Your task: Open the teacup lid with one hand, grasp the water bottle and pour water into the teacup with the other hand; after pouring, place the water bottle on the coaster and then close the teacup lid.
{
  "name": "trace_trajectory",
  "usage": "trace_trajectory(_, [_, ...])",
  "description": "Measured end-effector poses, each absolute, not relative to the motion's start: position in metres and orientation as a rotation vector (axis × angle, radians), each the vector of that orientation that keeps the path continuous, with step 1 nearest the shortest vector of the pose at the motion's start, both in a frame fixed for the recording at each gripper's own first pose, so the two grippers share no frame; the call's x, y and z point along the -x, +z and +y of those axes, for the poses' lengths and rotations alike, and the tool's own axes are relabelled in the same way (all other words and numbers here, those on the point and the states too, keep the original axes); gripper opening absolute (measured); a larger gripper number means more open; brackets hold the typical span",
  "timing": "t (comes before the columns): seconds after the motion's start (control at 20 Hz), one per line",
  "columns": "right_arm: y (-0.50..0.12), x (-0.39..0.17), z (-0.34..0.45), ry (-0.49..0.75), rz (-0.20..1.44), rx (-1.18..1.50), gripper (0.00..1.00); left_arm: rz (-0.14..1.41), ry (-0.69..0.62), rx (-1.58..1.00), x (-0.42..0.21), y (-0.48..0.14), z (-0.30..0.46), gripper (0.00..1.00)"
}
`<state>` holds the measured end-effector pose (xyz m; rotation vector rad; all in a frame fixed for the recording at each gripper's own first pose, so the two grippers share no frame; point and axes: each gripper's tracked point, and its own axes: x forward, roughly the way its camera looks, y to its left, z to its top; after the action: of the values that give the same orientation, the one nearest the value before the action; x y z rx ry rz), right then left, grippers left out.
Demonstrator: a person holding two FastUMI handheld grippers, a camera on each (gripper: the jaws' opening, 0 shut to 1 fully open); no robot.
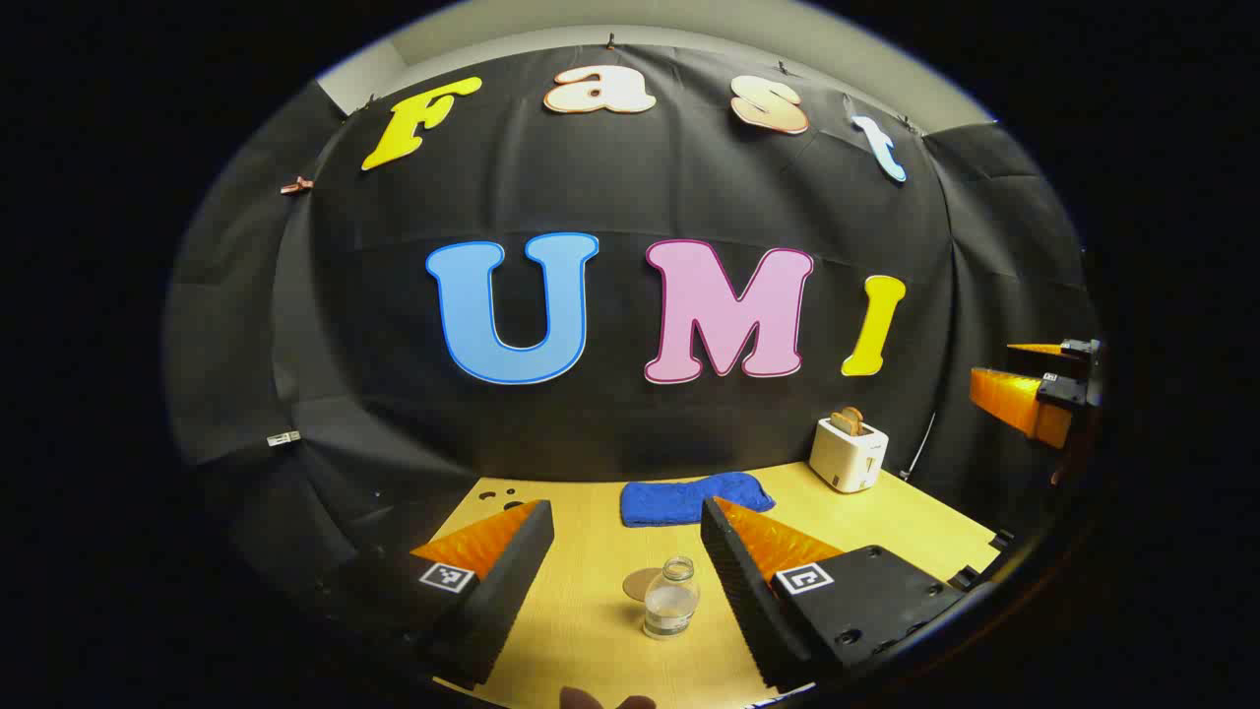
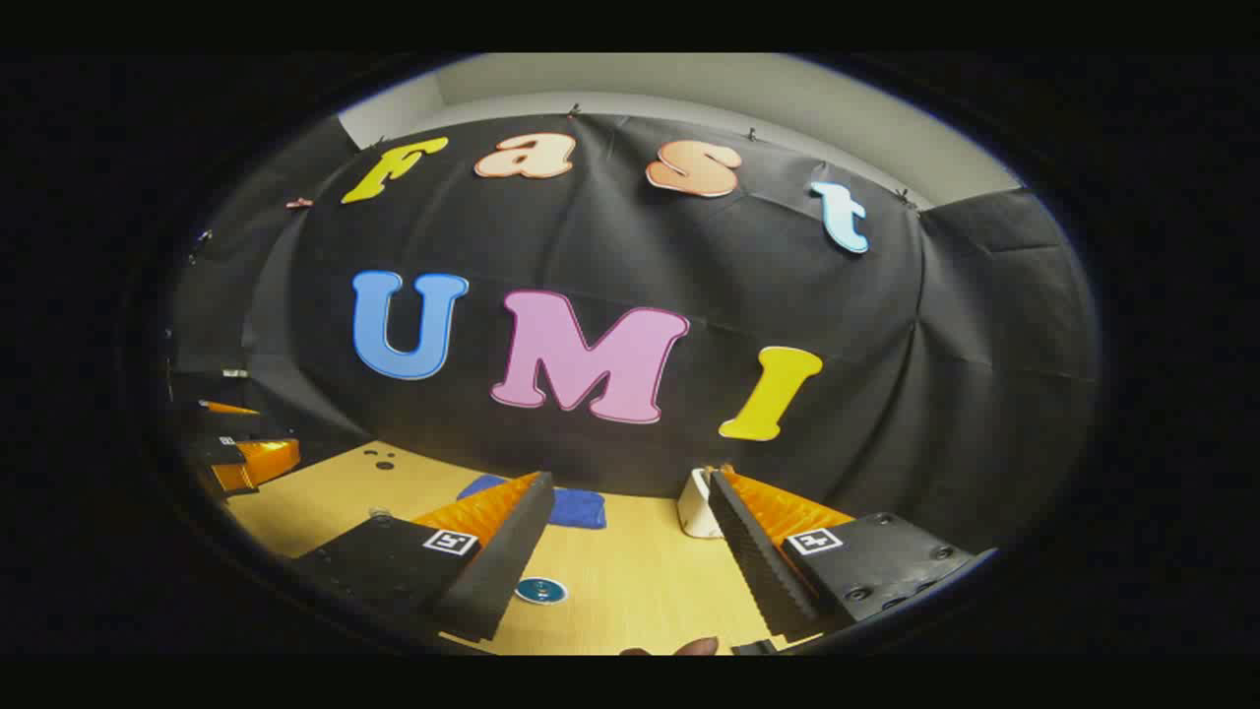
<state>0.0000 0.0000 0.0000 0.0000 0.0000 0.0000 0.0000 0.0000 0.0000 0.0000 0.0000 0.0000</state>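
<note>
Both cams ride high and look out level over the wooden table toward the black booth wall, so the wall takes most of each shot and the table sits low. The left gripper view sits left and catches the right gripper at its right edge; the right gripper view sits right and catches the left gripper at its left edge. Shared between them: the far table strip with the blue towel and white toaster.
</note>
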Motion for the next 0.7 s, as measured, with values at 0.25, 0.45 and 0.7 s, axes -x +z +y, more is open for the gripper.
trace_trajectory(0.25, [-0.016,0.002,0.006,0.007,0.067,-0.057,0.98,-0.011,0.001,-0.011,0.003,0.000,0.003,0.95])
trace_trajectory(0.45, [-0.023,0.003,0.005,0.008,0.083,-0.056,0.96,-0.025,-0.011,-0.006,0.003,-0.002,-0.001,0.95])
trace_trajectory(0.7, [-0.033,-0.003,0.006,0.032,0.097,-0.071,0.98,-0.015,-0.012,0.019,0.004,-0.007,-0.008,0.95])
